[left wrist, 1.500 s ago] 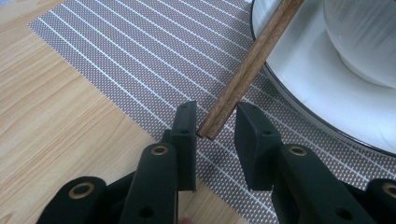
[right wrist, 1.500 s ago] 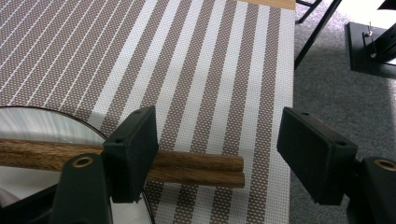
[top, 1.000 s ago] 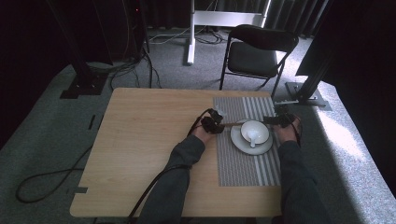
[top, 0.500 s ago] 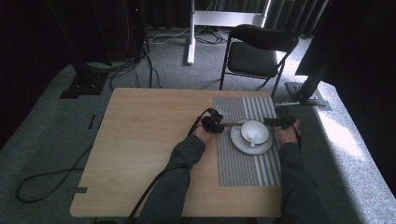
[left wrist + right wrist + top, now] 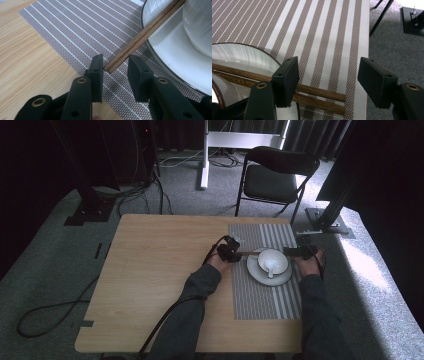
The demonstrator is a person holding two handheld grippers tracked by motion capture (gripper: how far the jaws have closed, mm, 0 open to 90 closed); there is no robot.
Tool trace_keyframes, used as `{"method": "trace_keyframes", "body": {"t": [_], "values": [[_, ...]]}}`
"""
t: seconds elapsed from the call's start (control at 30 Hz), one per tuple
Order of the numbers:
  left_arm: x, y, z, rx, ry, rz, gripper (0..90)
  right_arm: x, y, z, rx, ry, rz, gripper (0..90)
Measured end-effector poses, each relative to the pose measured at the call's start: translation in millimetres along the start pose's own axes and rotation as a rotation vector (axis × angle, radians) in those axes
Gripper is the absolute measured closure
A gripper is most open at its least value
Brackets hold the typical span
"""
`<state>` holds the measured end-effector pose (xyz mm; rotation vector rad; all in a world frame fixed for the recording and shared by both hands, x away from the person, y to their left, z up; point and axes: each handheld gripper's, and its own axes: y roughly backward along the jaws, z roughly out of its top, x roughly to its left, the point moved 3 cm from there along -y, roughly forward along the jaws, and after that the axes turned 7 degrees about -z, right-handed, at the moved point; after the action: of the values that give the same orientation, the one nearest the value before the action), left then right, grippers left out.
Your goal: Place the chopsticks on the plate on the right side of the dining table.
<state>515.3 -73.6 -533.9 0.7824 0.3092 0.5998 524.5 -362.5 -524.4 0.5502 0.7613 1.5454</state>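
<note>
A pair of dark wooden chopsticks (image 5: 250, 252) lies across the far rim of a white plate (image 5: 257, 274) on a striped placemat (image 5: 265, 300). A white bowl (image 5: 274, 259) with a spoon (image 5: 270, 268) in it stands on the plate. My left gripper (image 5: 227, 251) is at the chopsticks' left end. In the left gripper view it (image 5: 115, 66) is open, with one chopstick (image 5: 142, 35) tip between the jaws, against the left jaw. My right gripper (image 5: 300, 251) is at the other end. It (image 5: 328, 67) stands wide open over both chopstick (image 5: 319, 91) ends, which rest on the placemat (image 5: 324, 32).
Bare wooden table (image 5: 155, 270) spreads to the left of the placemat. The placemat's right edge runs along the table edge, with grey carpet below (image 5: 392, 37). A black chair (image 5: 275, 175) and a metal stand base (image 5: 327, 222) are beyond the table.
</note>
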Motion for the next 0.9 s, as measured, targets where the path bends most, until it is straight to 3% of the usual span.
{"method": "trace_keyframes", "body": {"t": [0.67, 0.9], "values": [[5.7, 3.0, -6.0, 0.012, -0.005, 0.026, 62.7, -5.7, 1.4, -5.0, -0.006, -0.009, -0.009, 32.4], [8.0, 8.1, -12.0, 0.026, -0.02, 0.037, 65.9, -6.4, 2.1, -4.7, -0.013, -0.011, -0.017, 32.3]]}}
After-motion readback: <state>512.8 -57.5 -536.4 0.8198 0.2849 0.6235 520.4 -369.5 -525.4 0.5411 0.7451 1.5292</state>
